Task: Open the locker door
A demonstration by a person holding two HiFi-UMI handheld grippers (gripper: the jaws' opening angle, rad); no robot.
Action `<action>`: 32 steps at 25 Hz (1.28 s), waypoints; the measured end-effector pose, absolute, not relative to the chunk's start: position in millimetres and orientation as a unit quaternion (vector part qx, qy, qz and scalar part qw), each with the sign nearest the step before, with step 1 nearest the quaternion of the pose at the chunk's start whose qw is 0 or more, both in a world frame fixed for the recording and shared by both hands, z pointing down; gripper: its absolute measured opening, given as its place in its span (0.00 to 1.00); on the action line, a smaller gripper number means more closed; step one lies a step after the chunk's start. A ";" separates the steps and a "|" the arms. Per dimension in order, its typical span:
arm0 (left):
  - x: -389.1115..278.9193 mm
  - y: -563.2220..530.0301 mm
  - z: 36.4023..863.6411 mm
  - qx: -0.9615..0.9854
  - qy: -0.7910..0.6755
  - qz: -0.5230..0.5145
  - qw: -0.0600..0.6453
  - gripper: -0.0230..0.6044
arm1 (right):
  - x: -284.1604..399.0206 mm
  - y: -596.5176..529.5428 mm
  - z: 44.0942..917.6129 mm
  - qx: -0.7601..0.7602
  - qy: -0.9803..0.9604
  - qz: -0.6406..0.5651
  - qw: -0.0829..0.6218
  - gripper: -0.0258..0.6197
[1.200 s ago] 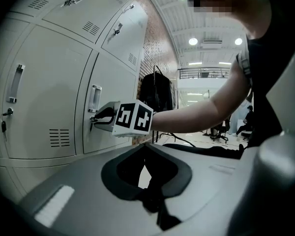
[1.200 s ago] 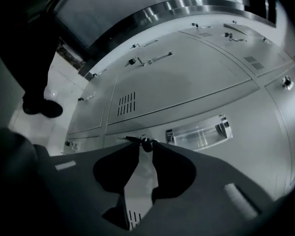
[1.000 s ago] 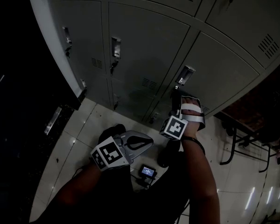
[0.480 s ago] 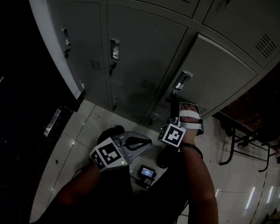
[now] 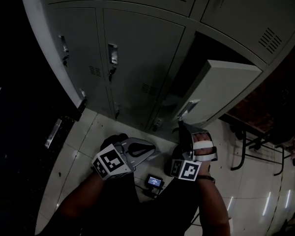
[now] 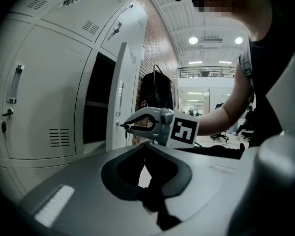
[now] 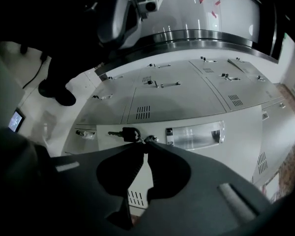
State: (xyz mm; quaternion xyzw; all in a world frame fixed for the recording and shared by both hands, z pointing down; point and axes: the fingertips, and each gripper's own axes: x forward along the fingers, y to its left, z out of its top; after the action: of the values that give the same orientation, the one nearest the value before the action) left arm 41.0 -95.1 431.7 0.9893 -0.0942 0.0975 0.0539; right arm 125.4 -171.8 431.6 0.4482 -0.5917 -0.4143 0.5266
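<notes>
Down at the left, over the floor tiles (image 5: 78, 146): left gripper (image 5: 152, 150), jaws pressed together, nothing between them. Hanging low by the body, well apart from the lockers. No job for it right now.

Further along, on the left side of the locker wall (image 5: 137, 48): other doors all flat and shut, same as before.

Then the right gripper (image 5: 180, 124), just beside the lock edge of the open door. Jaws almost together, pinching the key (image 7: 150, 139) stuck in the lock, with a second, black-headed key (image 7: 125, 133) dangling from it on a ring. Much wider a second ago, now clamped tight. Pulled back toward the body too, away from the locker wall.

Last, at the right side of the locker wall: locker door (image 5: 221, 85). Flat and shut a second ago, then open just a crack, now swung far out, shiny handle (image 5: 191, 106) at its near edge. Behind it, a dark hole (image 5: 214, 45): the inside of the locker.

So: unlocked, pulled, open. Job pretty much done, by the look of it. Maybe only left to let go of the key, or to swing the door a bit wider.
</notes>
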 end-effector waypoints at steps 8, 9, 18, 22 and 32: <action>45.3 -93.7 435.3 0.989 -0.091 0.106 0.053 0.06 | 150.9 -116.6 432.3 0.458 -0.605 -0.395 0.517 0.08; 46.0 -93.5 435.2 0.989 -0.091 0.106 0.053 0.06 | 155.1 -110.6 432.1 0.462 -0.606 -0.390 0.517 0.08; 52.0 -92.5 437.5 0.989 -0.086 0.114 0.050 0.06 | 205.7 -65.6 434.3 0.509 -0.602 -0.342 0.512 0.10; 54.3 -91.4 438.5 0.988 -0.085 0.118 0.051 0.06 | 225.4 -54.9 434.4 0.518 -0.592 -0.338 0.517 0.09; 63.9 -89.5 440.4 0.988 -0.081 0.124 0.051 0.06 | 246.2 -45.6 434.7 0.508 -0.575 -0.360 0.530 0.10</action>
State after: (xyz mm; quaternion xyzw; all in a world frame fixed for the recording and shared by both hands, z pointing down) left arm 63.9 -89.5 440.4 0.9877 -0.0807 0.1241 0.0508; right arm 246.2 -45.6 434.7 0.5082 -0.5752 -0.3602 0.5303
